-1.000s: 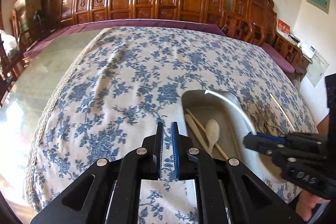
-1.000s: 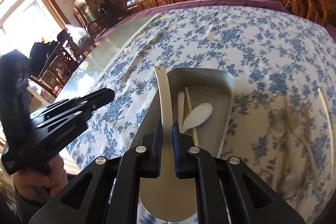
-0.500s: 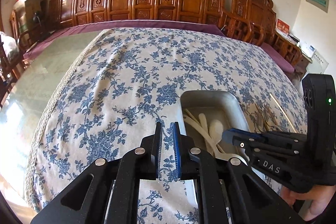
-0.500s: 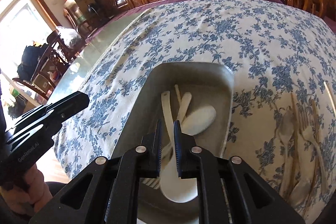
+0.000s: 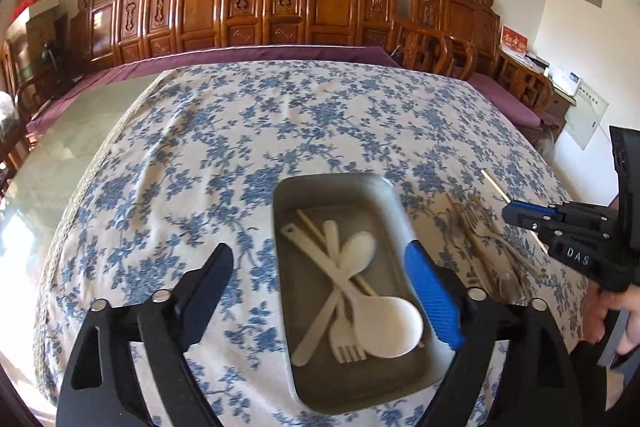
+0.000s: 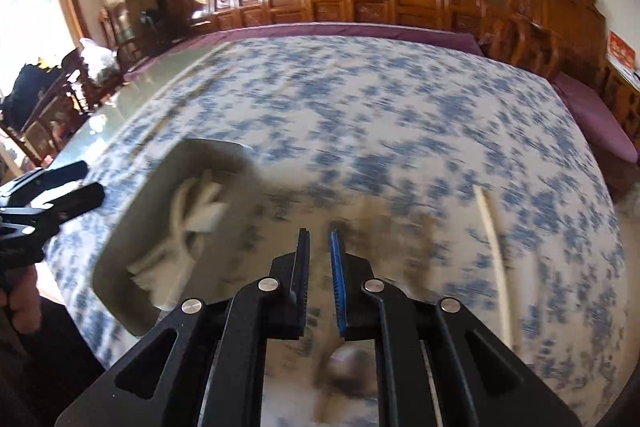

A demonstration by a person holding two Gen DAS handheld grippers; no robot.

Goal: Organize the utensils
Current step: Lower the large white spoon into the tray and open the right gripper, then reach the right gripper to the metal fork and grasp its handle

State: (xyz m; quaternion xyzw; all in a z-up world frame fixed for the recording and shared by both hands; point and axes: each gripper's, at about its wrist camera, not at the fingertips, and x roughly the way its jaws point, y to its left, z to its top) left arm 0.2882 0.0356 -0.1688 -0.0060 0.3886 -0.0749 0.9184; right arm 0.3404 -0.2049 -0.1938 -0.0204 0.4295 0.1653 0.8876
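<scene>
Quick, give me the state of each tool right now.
Left tool: open wide, holding nothing, over the tray.
Right tool: slightly open, holding nothing.

— What sits between the fingers of the left hand-held gripper [image 5: 318, 281]?

— Nothing; its jaws stand wide apart over a grey tray [image 5: 286, 291] on the counter's blue-flowered cloth [image 5: 240, 131].

— And in the tray?

— A pile of pale utensils: a large spoon [image 5: 390, 327] at five o'clock, a smaller spoon [image 5: 358, 253] above it, a fork [image 5: 346, 343], a flat spatula-like piece [image 5: 308, 247] and one chopstick [image 5: 316, 229], all crossing.

— Anything beside it?

— At three o'clock, more cutlery [image 5: 486, 247] lies on the cloth, blurred. The right hand-held gripper [image 5: 510, 217] hangs over it, its fingers looking nearly closed with nothing seen between them.
</scene>
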